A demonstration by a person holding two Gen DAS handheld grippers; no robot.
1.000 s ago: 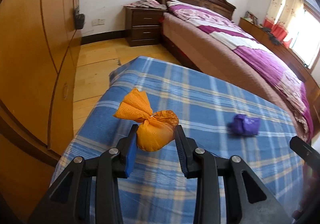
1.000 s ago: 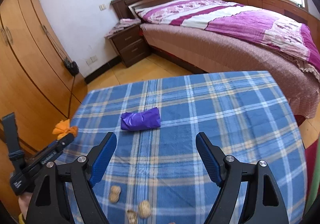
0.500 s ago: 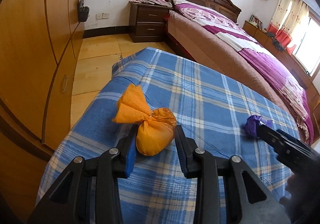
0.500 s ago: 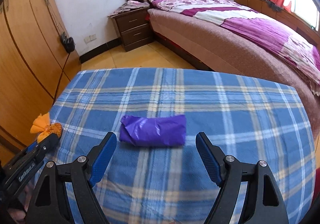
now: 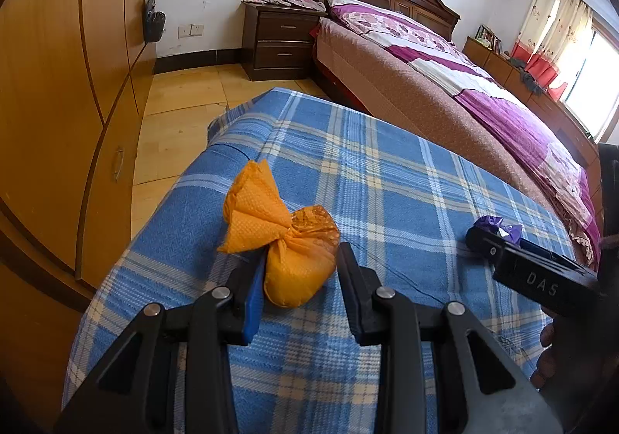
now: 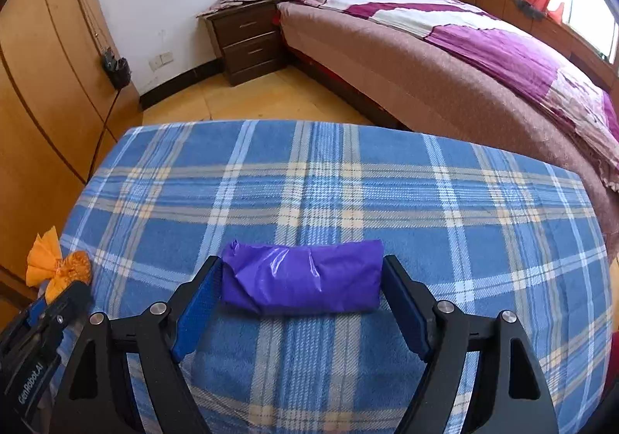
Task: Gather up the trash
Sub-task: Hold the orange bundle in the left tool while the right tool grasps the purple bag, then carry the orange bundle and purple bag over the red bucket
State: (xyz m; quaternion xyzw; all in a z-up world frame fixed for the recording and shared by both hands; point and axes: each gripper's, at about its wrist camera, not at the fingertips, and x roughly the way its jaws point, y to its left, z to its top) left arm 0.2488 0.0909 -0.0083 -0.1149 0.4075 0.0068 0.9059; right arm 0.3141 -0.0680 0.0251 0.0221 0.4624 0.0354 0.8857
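A knotted orange bag [image 5: 300, 271] sits between the fingers of my left gripper [image 5: 301, 252], which is shut on it just above the blue plaid tablecloth [image 5: 387, 182]. In the right wrist view the same orange bag [image 6: 58, 267] and the left gripper [image 6: 50, 314] show at the lower left. A folded purple plastic packet [image 6: 301, 279] lies on the tablecloth [image 6: 348, 182] between the wide-set fingers of my right gripper [image 6: 301, 263]. Its pads stand at the packet's two ends, and the packet looks unsqueezed. From the left wrist, the right gripper [image 5: 530, 271] half hides the purple packet [image 5: 499, 231].
A large bed [image 6: 483, 58] with a purple and brown cover stands beyond the table. A dark nightstand [image 6: 247, 39] is beside it. Wooden wardrobe doors [image 5: 58, 105] run along the left, with wood floor [image 5: 182, 113] between. A hand [image 5: 549, 356] holds the right gripper.
My right gripper has come forward and down, so the purple packet now lies between its fingers. The left gripper still holds the orange bag in about the same place.
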